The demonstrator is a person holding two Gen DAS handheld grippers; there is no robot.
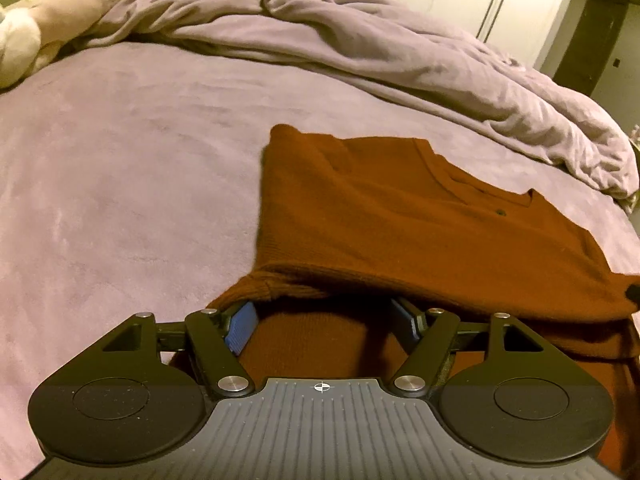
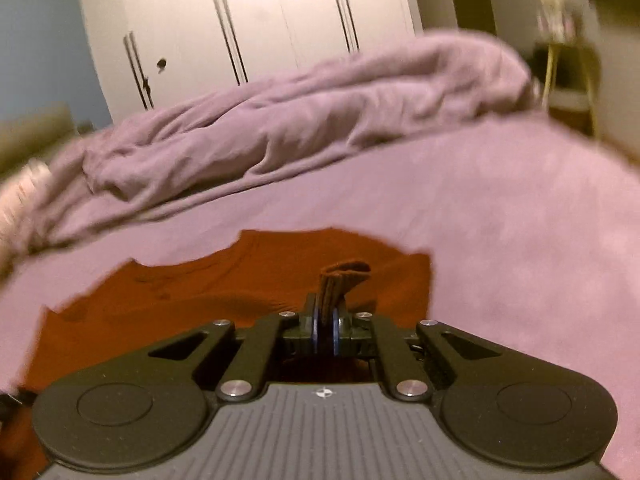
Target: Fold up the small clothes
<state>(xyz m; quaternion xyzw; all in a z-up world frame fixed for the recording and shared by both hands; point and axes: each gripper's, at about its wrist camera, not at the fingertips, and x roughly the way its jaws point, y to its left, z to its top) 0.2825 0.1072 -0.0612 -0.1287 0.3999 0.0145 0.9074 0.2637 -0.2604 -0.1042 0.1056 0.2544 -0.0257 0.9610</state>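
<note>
Rust-brown sweater (image 1: 400, 216) lies on the bed (image 1: 120, 160), toward our near edge, well short of the bunched duvet (image 1: 360, 40) along the far side. It's a knit with a V-neck and a small dark button below the neck, ribbed hem at the near end. Sides look already folded in: the outline is a narrow rectangle and the left edge is straight and clean. Fabric is thick and soft, so it should hold a crease loosely and sag when lifted.

We judge we're in the bottom-to-top fold, hem going up toward the collar.

Right gripper (image 2: 325, 330): fingers (image 2: 315, 330) closed tight on a pinch of ribbed hem, with a tab of fabric sticking up past the tips. That corner is raised off the body of the sweater.

Left gripper (image 1: 324, 320): fingers (image 1: 240, 328) spread wide, holding nothing. The tips sit under the lifted hem edge, which drapes across them; fabric is below them too. We can't tell how far the tips reach under it.

Next move as we see it: the left needs to close on its hem corner, then both carry the hem forward level and lay it at the neckline. Risk: one-sided lift skews the fold; right-wrist view is motion-blurred, so alignment there is uncertain.

Pale pillow (image 1: 60, 8) at the far left corner, wardrobe doors (image 2: 240, 20) beyond the bed.
</note>
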